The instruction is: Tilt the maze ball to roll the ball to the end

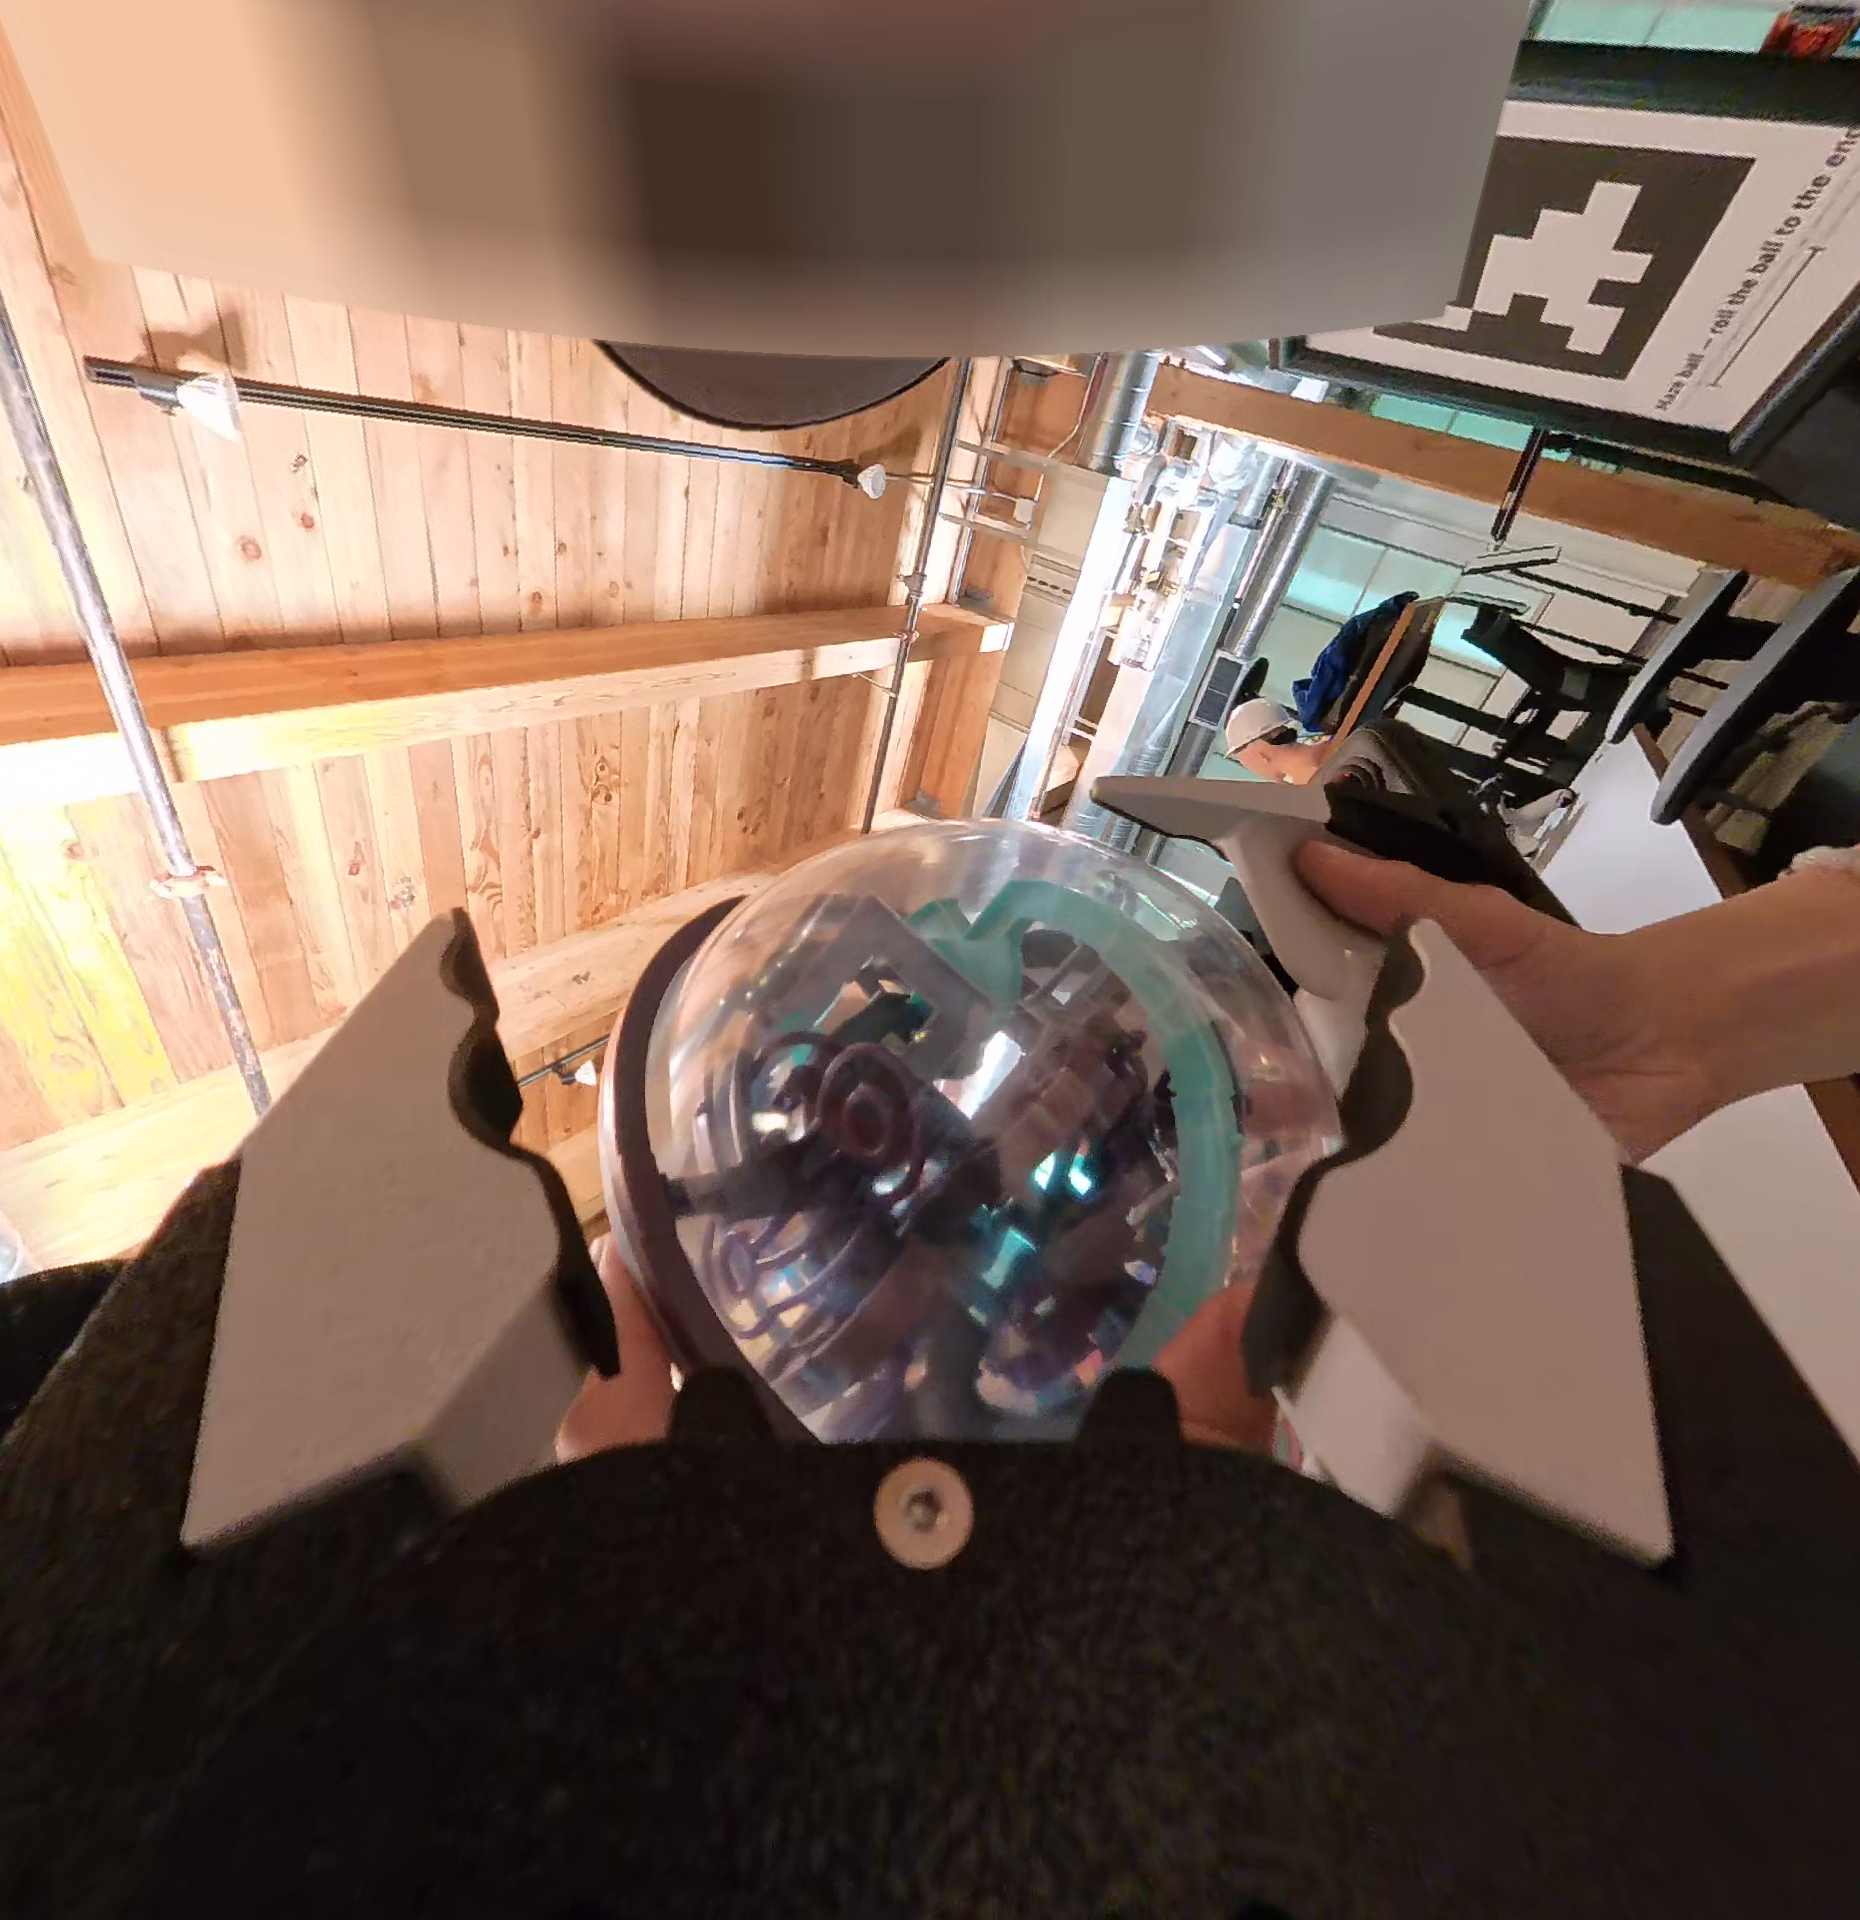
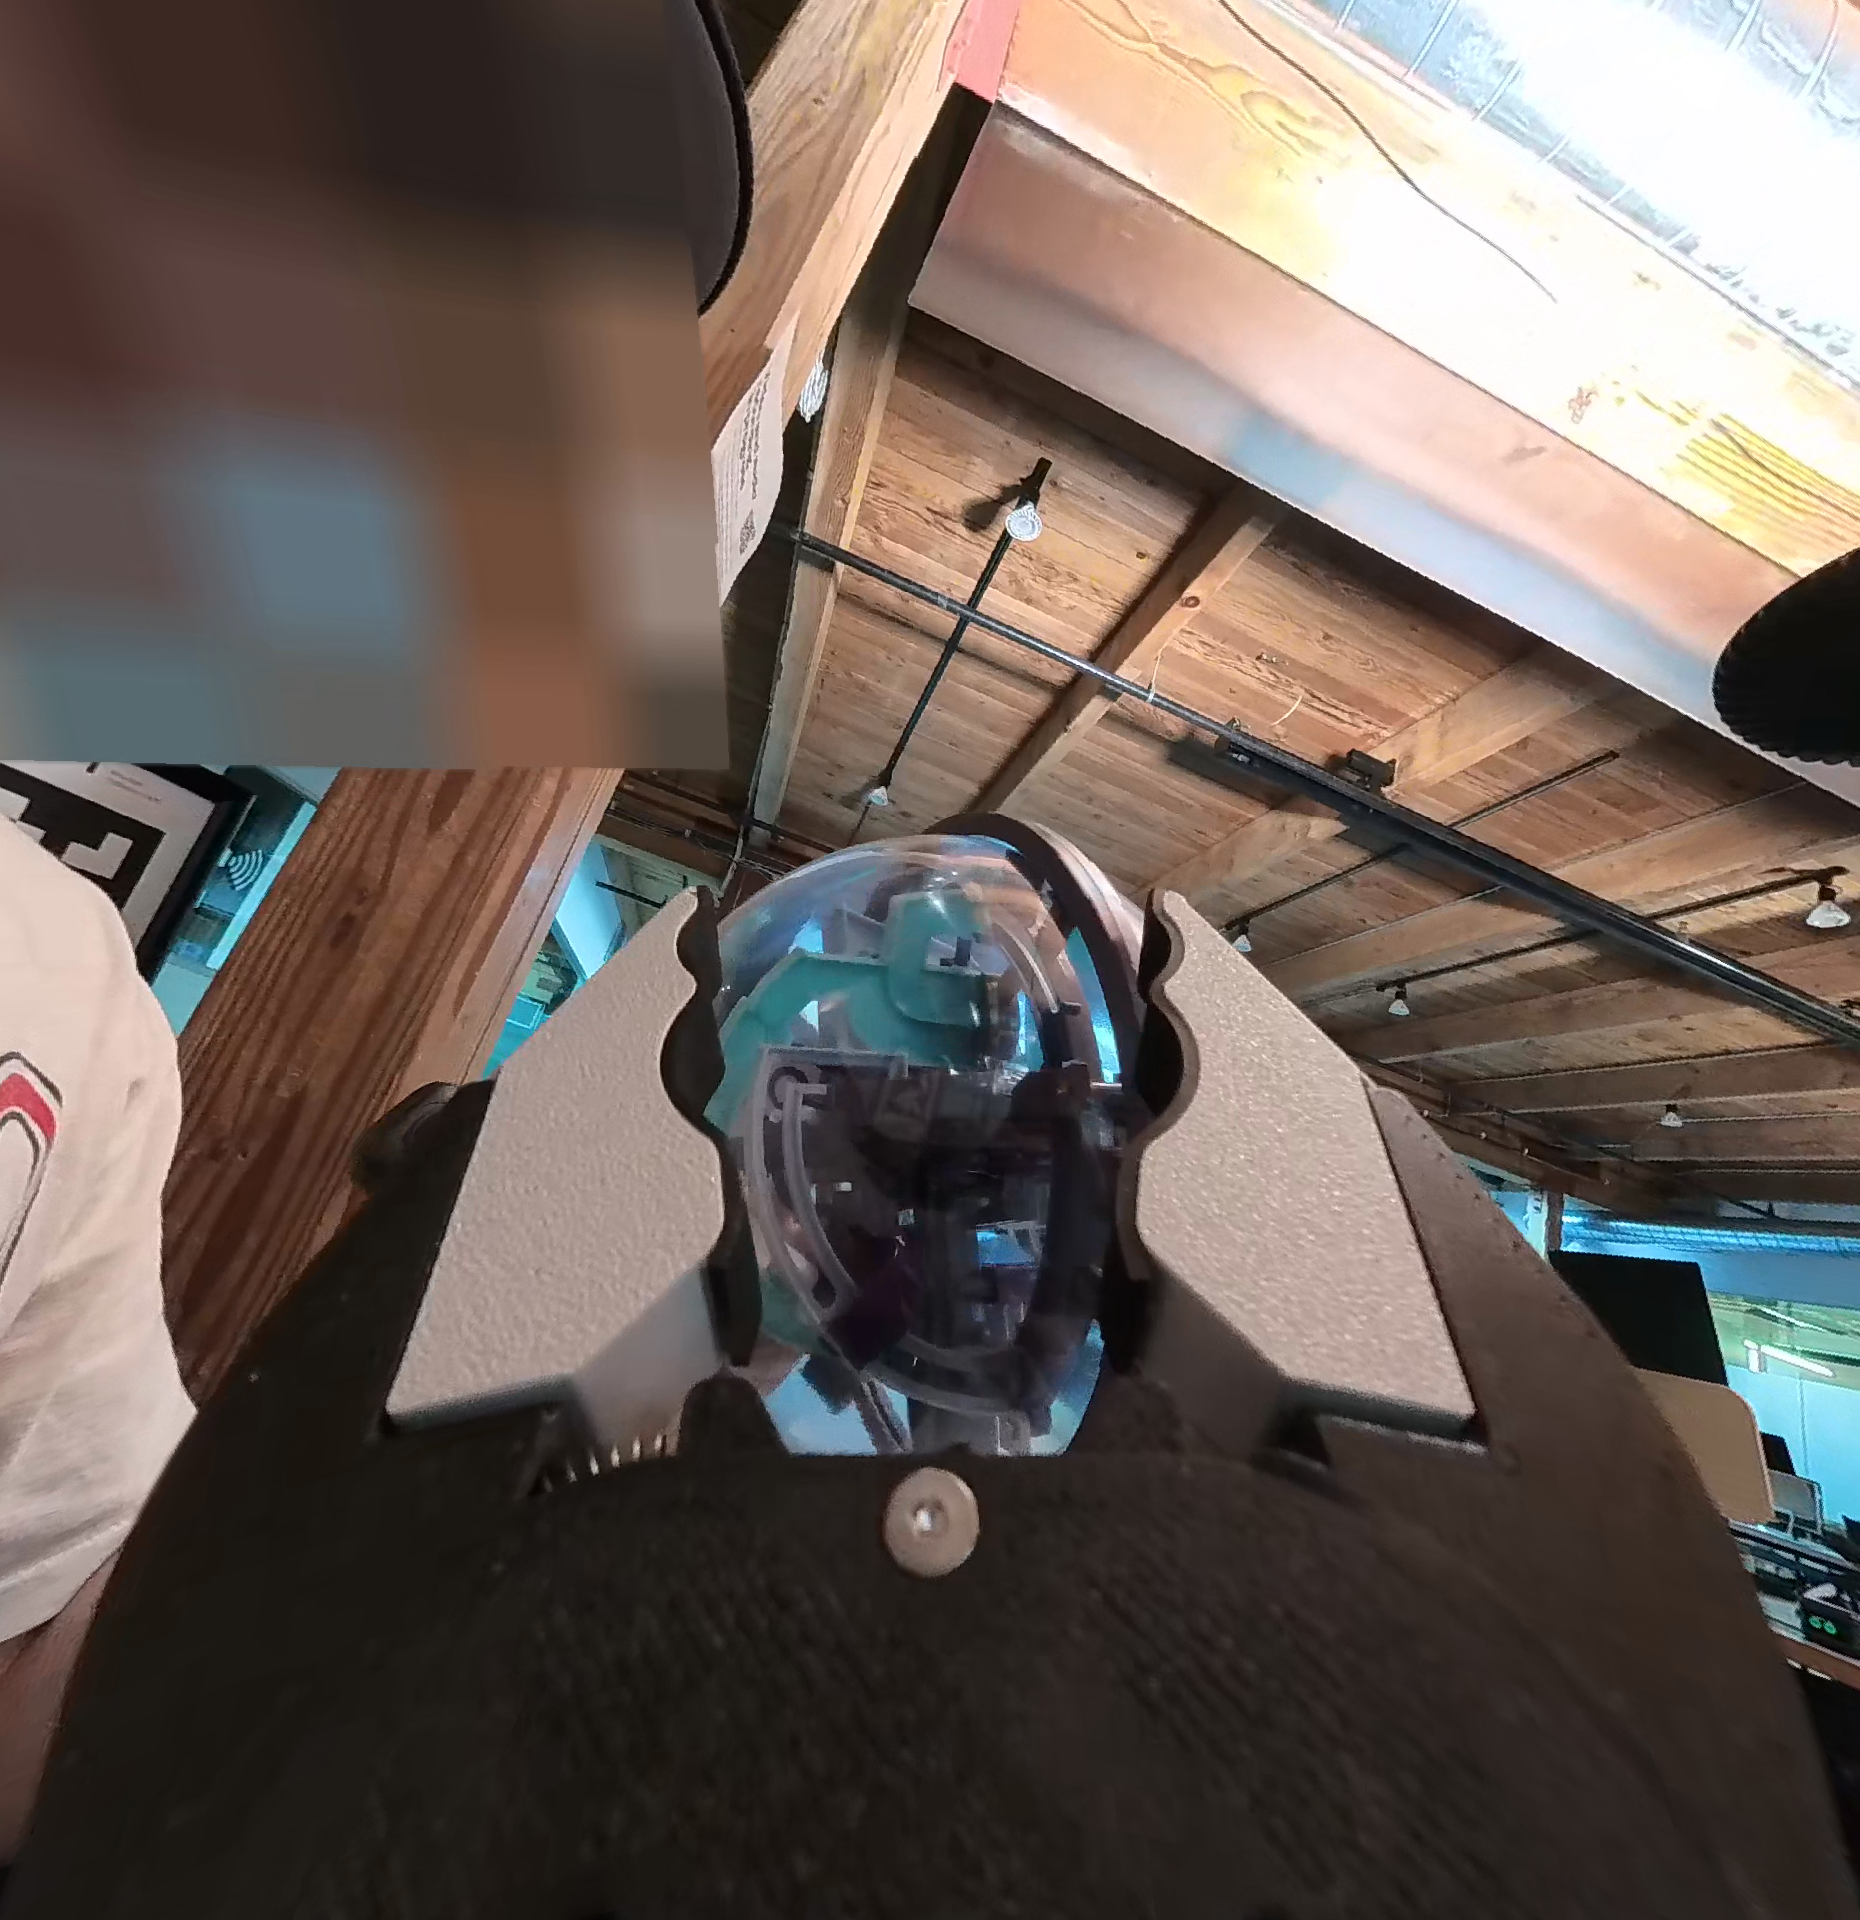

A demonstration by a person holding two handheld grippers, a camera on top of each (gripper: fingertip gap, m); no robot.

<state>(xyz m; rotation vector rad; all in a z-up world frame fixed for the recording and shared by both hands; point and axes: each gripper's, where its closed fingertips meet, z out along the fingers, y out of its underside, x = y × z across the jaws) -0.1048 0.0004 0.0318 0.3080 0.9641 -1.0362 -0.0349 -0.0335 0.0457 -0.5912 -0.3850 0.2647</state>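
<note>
My right gripper (image 2: 931, 935) is clamped on the maze ball (image 2: 905, 1143), its dark wavy pads pressed against both sides of the clear plastic sphere at the centre of the right wrist frame. The shell is smooth and glossy, ringed by a dark band (image 2: 1071, 914). Inside it sit teal ramps, grey angular tracks and purple spirals; I cannot make out the small rolling ball among them.

In the left wrist frame the maze ball (image 1: 957, 1091) fills the centre, between the grainy beige fingers (image 1: 386, 1195) of my left gripper (image 1: 931, 935), which stand wide apart. Bare fingertips (image 1: 619, 1340) rest on the sphere's lower edge there.

Rough wooden planks and beams (image 2: 1165, 623) span the ceiling behind, and a framed black-and-white marker sign (image 1: 1632, 239) sits upper right.
</note>
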